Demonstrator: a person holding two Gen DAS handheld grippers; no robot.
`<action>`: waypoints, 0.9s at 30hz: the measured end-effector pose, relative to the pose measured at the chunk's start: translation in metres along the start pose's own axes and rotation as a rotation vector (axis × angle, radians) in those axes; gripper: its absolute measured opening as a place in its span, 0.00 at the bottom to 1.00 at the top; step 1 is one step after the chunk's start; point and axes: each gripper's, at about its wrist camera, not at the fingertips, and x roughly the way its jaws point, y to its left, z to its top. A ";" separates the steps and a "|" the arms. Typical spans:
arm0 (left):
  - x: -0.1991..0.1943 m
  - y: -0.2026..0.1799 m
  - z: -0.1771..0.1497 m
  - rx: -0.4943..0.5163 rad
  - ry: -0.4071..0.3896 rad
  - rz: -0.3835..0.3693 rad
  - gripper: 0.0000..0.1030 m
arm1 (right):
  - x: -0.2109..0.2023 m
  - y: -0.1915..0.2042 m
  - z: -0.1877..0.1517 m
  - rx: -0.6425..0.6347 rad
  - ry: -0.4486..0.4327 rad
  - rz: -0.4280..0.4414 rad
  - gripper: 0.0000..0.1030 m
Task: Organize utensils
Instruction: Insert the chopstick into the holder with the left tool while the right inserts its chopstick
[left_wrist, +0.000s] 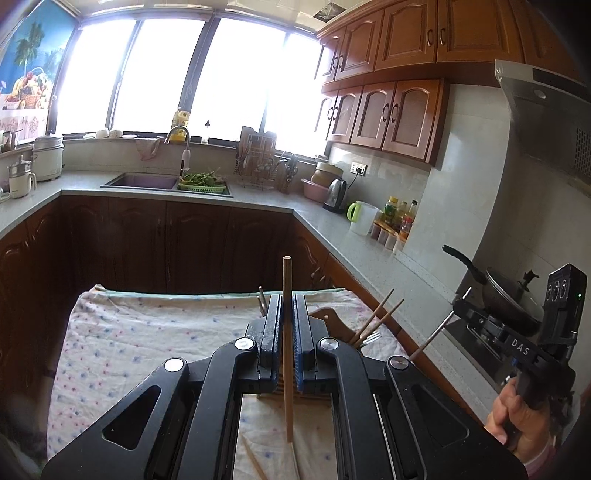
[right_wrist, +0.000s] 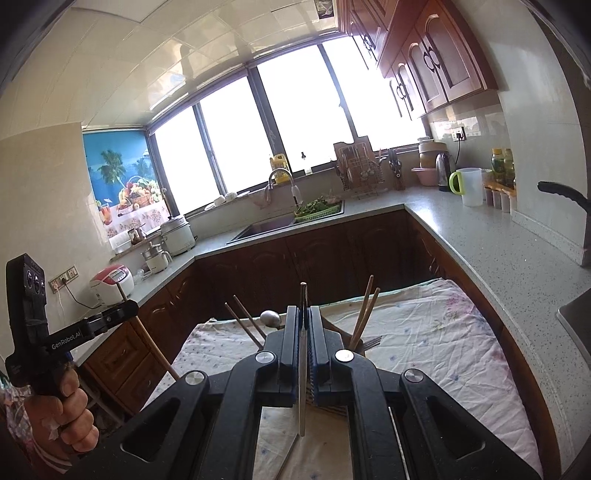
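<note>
My left gripper (left_wrist: 287, 300) is shut on a wooden chopstick (left_wrist: 287, 350) that stands nearly upright above the floral cloth (left_wrist: 147, 339). My right gripper (right_wrist: 303, 311) is shut on a thin metal chopstick (right_wrist: 302, 387), also upright. Each gripper shows in the other's view: the right gripper (left_wrist: 458, 305) at the far right, the left gripper (right_wrist: 130, 307) at the far left, both in a person's hands. A wooden utensil holder (left_wrist: 330, 318) behind my fingers holds chopsticks (right_wrist: 364, 314), a fork (left_wrist: 369, 338) and a spoon (right_wrist: 271, 316). Loose chopsticks (left_wrist: 255, 461) lie on the cloth below.
The cloth-covered table (right_wrist: 461, 332) stands close to an L-shaped grey counter (right_wrist: 498, 251). A pan (left_wrist: 506, 295) sits on the stove at right. A sink (left_wrist: 140, 181), a kettle (left_wrist: 336, 194) and a jug (left_wrist: 362, 218) are farther back.
</note>
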 end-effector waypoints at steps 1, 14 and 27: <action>0.004 -0.001 0.006 -0.001 -0.007 -0.002 0.04 | 0.002 -0.001 0.006 0.001 -0.011 -0.002 0.04; 0.068 0.006 0.042 -0.062 -0.081 0.026 0.04 | 0.043 -0.019 0.040 -0.021 -0.044 -0.074 0.04; 0.113 0.013 -0.010 -0.076 -0.037 0.085 0.04 | 0.080 -0.039 -0.015 0.036 0.053 -0.081 0.04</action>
